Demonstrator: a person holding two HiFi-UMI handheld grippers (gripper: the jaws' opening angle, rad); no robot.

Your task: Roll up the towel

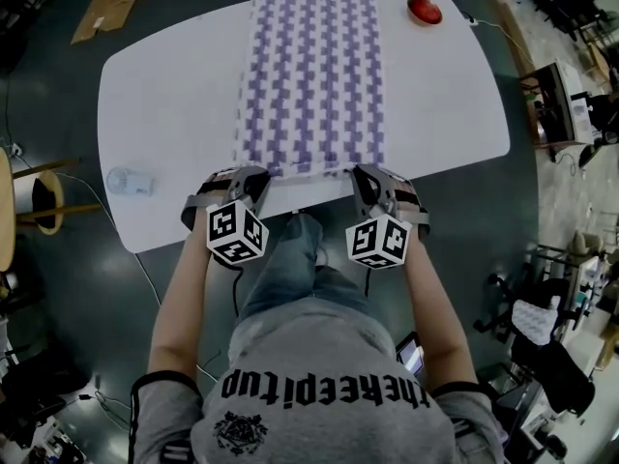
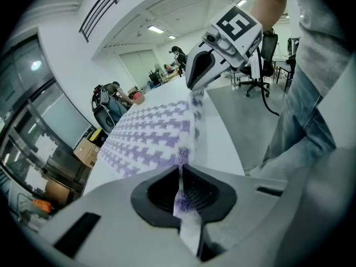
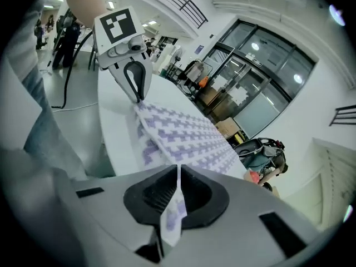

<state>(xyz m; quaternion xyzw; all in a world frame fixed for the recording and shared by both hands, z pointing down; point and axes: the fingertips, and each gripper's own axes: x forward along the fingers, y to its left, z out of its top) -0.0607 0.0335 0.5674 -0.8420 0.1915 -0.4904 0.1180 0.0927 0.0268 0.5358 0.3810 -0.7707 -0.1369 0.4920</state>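
Lying flat, purple-and-white checked towel [image 1: 309, 75]; near corners pinched

The right tongs [image 3: 178, 177] were seen closed on a corner of the purple-and-white checked towel [image 3: 186, 135], with a fold of the cloth pinched between the dark ribbed pads [image 3: 158, 193]. The rest of the towel was spread along the white table [image 3: 114, 129], and its other near corner was gripped by the left tongs [image 3: 137, 96], whose marker cube [image 3: 118, 26] was seen above. Glass-walled rooms [image 3: 261, 99] were shown beyond the table.
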